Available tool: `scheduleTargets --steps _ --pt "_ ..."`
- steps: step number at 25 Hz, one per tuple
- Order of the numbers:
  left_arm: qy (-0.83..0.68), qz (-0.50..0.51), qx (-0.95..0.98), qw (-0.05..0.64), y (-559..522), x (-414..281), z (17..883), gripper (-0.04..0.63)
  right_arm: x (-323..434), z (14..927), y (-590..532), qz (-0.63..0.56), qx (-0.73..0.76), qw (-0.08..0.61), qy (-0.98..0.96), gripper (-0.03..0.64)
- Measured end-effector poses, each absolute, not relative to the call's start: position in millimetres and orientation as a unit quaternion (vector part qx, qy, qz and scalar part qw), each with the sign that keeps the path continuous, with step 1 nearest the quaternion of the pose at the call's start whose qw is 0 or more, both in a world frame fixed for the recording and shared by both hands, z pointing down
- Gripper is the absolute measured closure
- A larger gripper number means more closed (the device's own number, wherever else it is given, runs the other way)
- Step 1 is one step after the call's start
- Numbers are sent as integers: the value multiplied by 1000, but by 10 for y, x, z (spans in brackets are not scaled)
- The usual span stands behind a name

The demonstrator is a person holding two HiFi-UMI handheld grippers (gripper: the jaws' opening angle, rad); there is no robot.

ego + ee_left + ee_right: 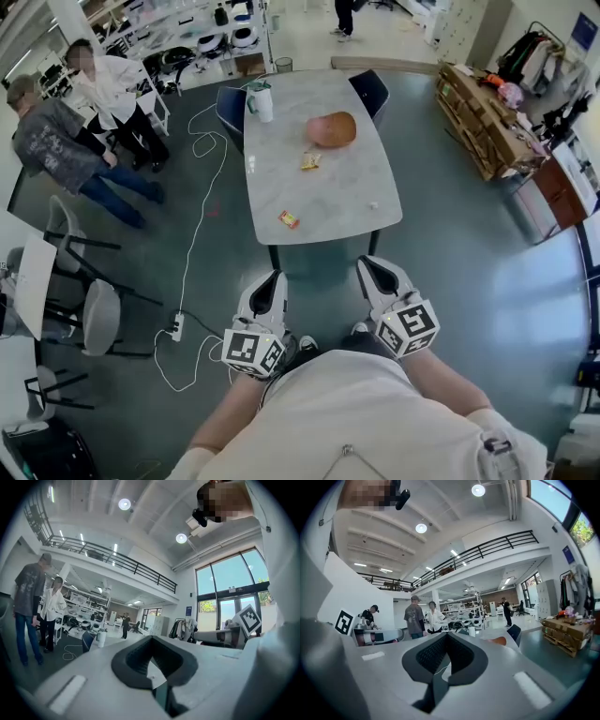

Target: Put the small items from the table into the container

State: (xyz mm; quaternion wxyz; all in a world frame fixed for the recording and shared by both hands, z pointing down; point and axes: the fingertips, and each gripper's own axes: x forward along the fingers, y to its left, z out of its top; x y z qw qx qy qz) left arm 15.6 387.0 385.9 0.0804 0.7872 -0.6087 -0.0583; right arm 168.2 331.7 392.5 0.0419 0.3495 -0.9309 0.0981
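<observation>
Both grippers sit low, close to the person's body and short of the table (281,141); the left gripper (271,281) has its jaws pressed together with nothing in them; the right gripper (371,266) is just the same, clenched and empty; both point toward the table's near edge. On the table, the orange container (332,129) sits in the far half; the yellow packet (310,161) lies just in front of it; the red item (289,219) is nearer, toward the left edge; the white bit (373,205) lies near the right edge, well apart from the rest. A white jug (260,101) stands at the far left corner; a white cable (202,187) trails over the floor at left; two people (94,122) stand beyond it.
</observation>
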Motion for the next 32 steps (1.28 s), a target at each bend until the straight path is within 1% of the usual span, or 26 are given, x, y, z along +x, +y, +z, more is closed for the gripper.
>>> scheduleTargets --steps 3,7,12,18,23,28,32 --pt "-609 -61 787 83 3833 57 3918 592 1672 4007 3246 117 367 38 -922 588" --pt "-599 -61 794 91 3763 5 4019 592 1615 4108 3232 142 381 15 -913 589" --pt "-575 -64 810 98 3610 -1 4061 592 1390 4135 3275 94 386 37 -917 588" --pt "-550 -60 825 113 3298 2 4235 592 1410 4364 3052 102 403 73 -907 588" --pt "-550 -61 825 116 2686 53 4306 592 1584 4417 2379 93 417 72 -901 589" --pt "-568 -59 809 140 1904 10 4376 592 1713 4455 1331 109 418 56 -900 588" --pt "-591 -58 791 146 1165 13 4330 592 1722 4453 460 124 388 64 -911 588"
